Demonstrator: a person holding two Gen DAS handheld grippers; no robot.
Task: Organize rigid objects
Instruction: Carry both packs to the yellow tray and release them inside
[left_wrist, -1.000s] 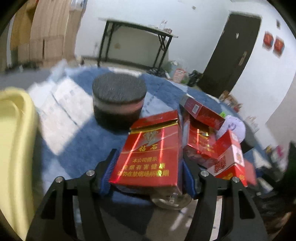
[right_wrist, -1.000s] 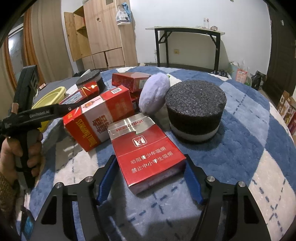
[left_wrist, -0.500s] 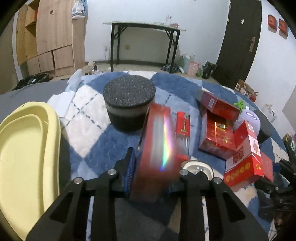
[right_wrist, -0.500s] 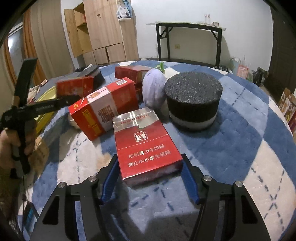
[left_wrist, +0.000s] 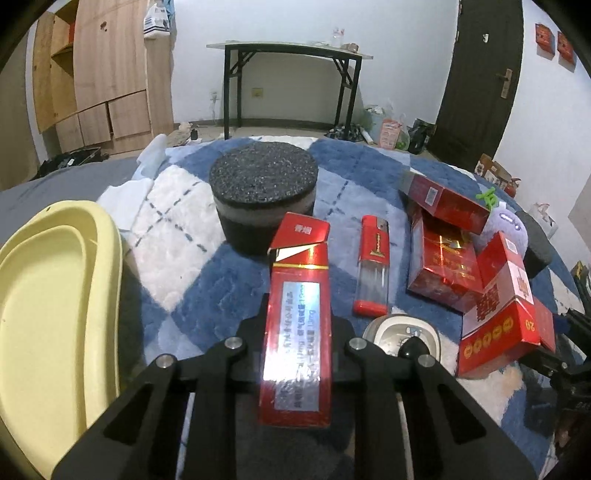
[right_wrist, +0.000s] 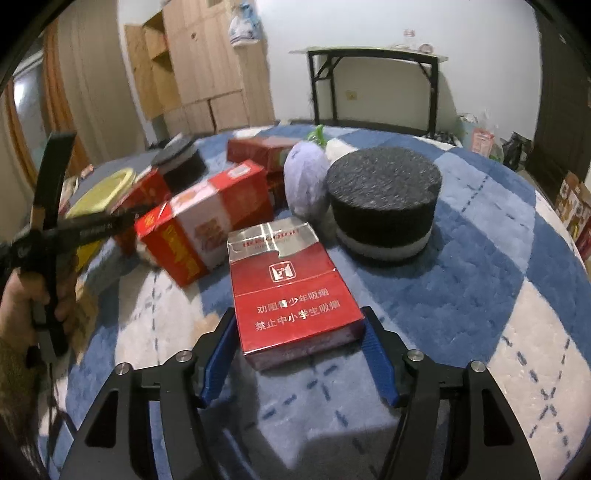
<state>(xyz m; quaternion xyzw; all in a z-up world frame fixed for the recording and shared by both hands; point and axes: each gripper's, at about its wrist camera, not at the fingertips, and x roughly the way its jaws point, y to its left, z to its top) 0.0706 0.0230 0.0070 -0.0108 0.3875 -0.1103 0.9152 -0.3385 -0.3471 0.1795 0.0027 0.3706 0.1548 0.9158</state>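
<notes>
My left gripper (left_wrist: 297, 332) is shut on a red cigarette pack (left_wrist: 297, 314), turned on its edge and held above the blue and white rug (left_wrist: 192, 295). A yellow basin (left_wrist: 48, 302) lies at the left. My right gripper (right_wrist: 301, 336) stands open around another red cigarette pack (right_wrist: 291, 291) that lies flat on the rug; its blue pads (right_wrist: 378, 365) sit beside the pack's sides with small gaps. The left gripper also shows in the right wrist view (right_wrist: 122, 218), holding its pack.
A black foam cylinder (left_wrist: 264, 195), a red lighter (left_wrist: 373, 266), a round ashtray (left_wrist: 402, 334) and several red boxes (left_wrist: 495, 306) lie ahead of the left gripper. A purple plush (right_wrist: 306, 184) and a second foam cylinder (right_wrist: 384, 206) stand beyond the right gripper.
My left gripper has rolled, turning its pack from flat onto its edge, and swung left so the yellow basin came into view. My right gripper has closed in slightly around its pack.
</notes>
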